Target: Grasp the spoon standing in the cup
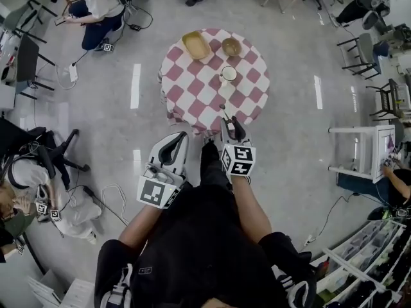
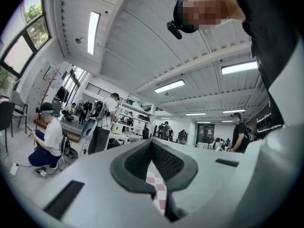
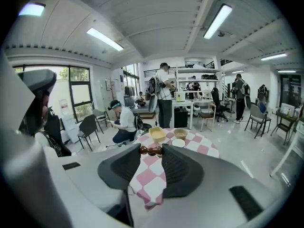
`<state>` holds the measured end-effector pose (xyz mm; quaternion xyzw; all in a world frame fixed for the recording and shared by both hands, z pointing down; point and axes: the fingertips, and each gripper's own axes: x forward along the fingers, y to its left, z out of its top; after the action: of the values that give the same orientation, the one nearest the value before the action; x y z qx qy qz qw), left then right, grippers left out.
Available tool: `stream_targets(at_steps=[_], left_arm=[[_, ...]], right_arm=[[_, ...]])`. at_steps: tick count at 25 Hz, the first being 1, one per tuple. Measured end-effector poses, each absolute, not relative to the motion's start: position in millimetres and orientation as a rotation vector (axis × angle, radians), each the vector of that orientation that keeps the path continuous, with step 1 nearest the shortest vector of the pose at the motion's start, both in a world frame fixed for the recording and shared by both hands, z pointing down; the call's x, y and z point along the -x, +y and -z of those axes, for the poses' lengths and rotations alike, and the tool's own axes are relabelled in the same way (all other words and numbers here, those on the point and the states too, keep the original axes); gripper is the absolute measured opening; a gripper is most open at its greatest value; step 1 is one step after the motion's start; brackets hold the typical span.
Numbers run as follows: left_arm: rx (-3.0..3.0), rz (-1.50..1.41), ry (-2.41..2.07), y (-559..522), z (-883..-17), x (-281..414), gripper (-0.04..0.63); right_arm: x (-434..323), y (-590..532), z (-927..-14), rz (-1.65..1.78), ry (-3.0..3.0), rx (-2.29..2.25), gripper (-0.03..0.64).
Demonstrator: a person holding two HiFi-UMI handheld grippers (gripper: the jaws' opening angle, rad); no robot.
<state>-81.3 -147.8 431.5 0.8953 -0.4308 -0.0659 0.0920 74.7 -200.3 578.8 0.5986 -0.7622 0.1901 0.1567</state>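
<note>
The grasp looks already made: the right tongs [image 3: 151, 154] pinch the brown-handled spoon [image 3: 145, 150] crosswise at their tips, well short of the cup [image 1: 228, 74], the left tongs [image 2: 153, 144] are closed and empty, and what is left is probably just a steady hold.

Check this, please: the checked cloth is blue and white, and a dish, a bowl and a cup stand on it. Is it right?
Only the colour is wrong. The cloth is pink and white, not blue and white, as the head view shows. The rest is right: a dish, a bowl and a cup stand on it.
</note>
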Motion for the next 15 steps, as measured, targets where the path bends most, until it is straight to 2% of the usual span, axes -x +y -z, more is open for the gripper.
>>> stream_targets(at_steps=[8,15], left_arm=[[-2.644,0.106,-1.289,-87.6,-440.4,88.1,0.009],[-2.659,0.104,-1.283,-45.9,-434.2,62.8,0.009]], right_arm=[[-63.8,-99.9,-535.8,-0.524,-2.233,-1.699,0.156],[-84.0,-35.8,-511.0,-0.524,-2.294,-1.706,0.156]])
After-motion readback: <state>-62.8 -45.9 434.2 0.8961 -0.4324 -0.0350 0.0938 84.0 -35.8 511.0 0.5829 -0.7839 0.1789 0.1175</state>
